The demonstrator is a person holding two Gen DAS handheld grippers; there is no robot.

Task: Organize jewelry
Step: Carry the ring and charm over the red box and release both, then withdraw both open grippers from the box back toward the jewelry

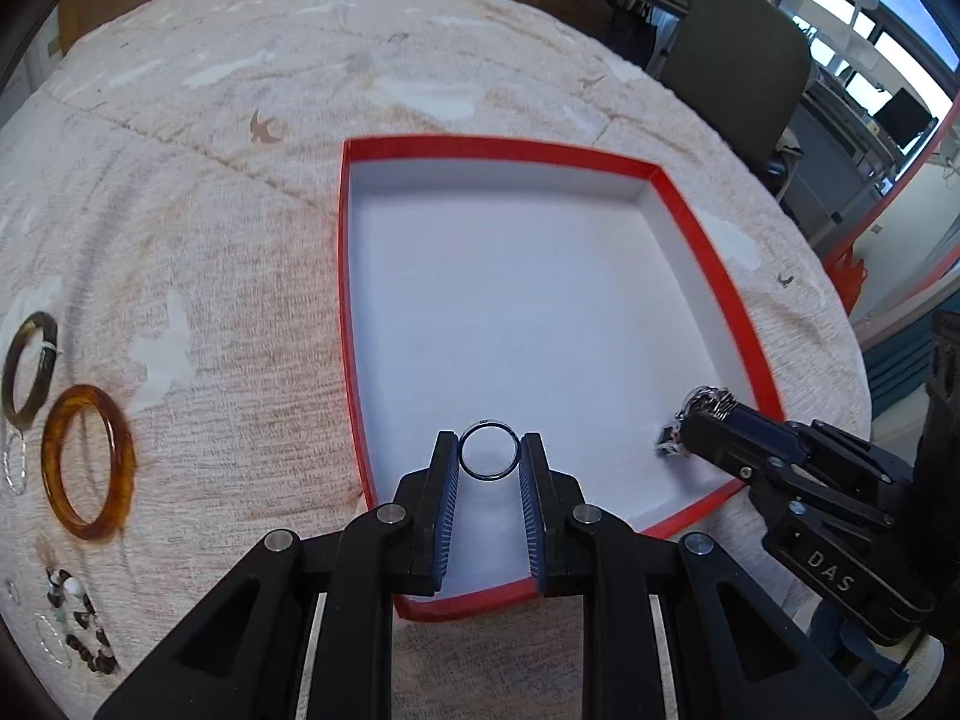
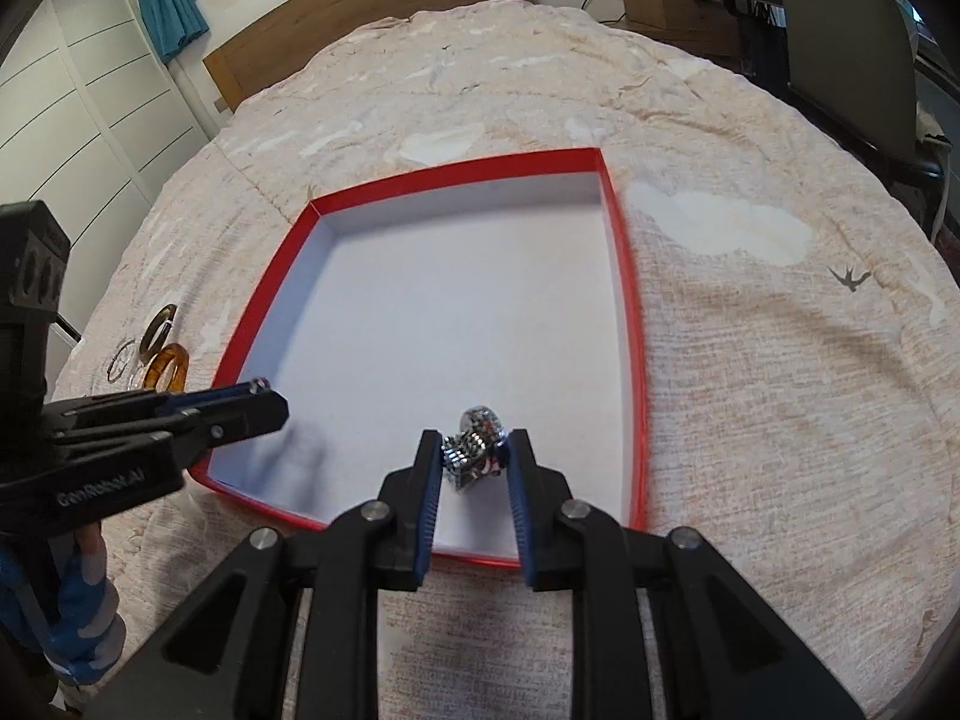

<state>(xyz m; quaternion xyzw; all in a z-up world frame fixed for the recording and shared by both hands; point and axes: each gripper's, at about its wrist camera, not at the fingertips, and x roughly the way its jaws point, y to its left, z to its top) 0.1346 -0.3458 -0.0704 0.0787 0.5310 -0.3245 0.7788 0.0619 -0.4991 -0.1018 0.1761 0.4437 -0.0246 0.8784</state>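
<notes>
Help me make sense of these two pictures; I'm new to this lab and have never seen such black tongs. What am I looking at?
No robot here: a person holds one hand-held gripper in each hand, each with a wide-angle camera looking along its jaws.

The left camera view shows the left gripper with its jaws shut on a thin dark ring, over the near end of a red box with a white inside. The other gripper enters from the right.

The right camera view shows the right gripper shut on a shiny metal watch over the same box.

The box sits on a beige bedspread. Beside it lie an amber bangle, a dark green bangle and a beaded bracelet, not yet put away.
</notes>
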